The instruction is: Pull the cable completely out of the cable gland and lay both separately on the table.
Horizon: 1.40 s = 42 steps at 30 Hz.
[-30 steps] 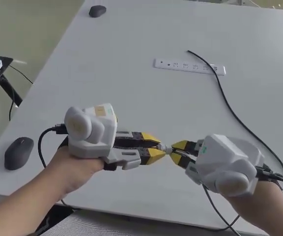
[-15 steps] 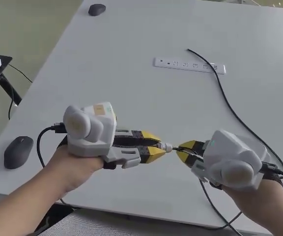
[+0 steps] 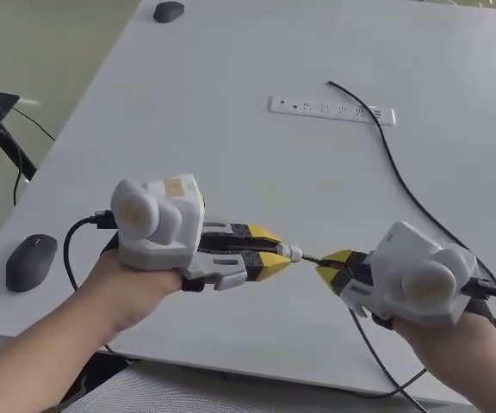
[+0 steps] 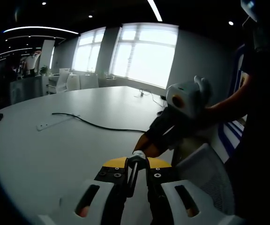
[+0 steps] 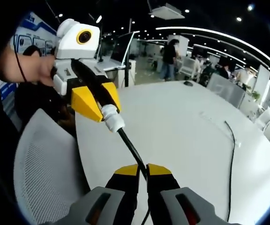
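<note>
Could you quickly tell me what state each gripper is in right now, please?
Left gripper: closed, holding the cable gland.
Right gripper: closed, holding the cable.

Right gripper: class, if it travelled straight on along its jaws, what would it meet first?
Probably the white plastic cable gland, clamped in the left gripper; the thin black cable runs from the right gripper to it.

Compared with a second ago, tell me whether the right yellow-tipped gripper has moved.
Yes. Against the white power strip, the right gripper has drawn rightward, away from the white cable gland.
</note>
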{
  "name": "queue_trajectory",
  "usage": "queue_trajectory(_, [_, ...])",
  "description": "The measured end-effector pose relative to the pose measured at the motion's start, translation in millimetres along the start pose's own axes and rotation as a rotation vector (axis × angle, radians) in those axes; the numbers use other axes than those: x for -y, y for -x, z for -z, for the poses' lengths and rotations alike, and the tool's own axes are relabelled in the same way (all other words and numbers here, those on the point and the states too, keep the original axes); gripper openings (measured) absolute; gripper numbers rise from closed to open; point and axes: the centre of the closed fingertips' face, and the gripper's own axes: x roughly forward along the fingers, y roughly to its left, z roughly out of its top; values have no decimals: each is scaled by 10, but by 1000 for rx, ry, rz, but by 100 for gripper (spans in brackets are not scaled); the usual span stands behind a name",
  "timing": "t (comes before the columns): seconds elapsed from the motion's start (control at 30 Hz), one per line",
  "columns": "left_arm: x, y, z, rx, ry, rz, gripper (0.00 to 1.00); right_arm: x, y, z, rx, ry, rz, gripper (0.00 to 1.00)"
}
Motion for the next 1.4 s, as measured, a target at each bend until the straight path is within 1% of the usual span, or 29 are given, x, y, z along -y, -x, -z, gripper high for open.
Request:
queue_trajectory(0.1, [-22, 10, -10, 3, 1, -5, 15, 48, -19, 88, -24, -46, 4, 0])
queue_trajectory(0.17, [-38, 15, -11, 3, 1, -8, 15, 70, -30, 149, -34, -54, 9, 0])
queue_trajectory(0.23, [-39, 19, -11, 4, 3, -10, 15, 84, -26, 207, -42, -79, 12, 0])
queue_trajectory(0.37, [-36, 10, 3, 1, 4, -13, 15, 134, -36, 333, -62, -174, 19, 0])
queue_trajectory(0.43, [-40, 5, 10, -2, 4, -14, 15, 152, -39, 358, -60, -187, 20, 0])
queue_trajectory(0.63, [-26, -14, 14, -7, 1, -9, 15, 145, -44, 359, -62, -207, 19, 1])
queue_trajectory(0.87, [-39, 0, 9, -5, 5, -10, 15, 125, -36, 348, -55, -189, 16, 1])
queue_trajectory(1.03, [-25, -19, 3, -7, 1, -9, 15, 142, -27, 352, -50, -179, 21, 1])
queue_trajectory(1.27, [-22, -29, -16, -5, 5, -4, 15, 153, -15, 348, -49, -121, 27, 2])
queue_trajectory(1.4, [-17, -28, -17, -6, 6, -4, 15, 148, 30, 316, -40, -79, 32, 6])
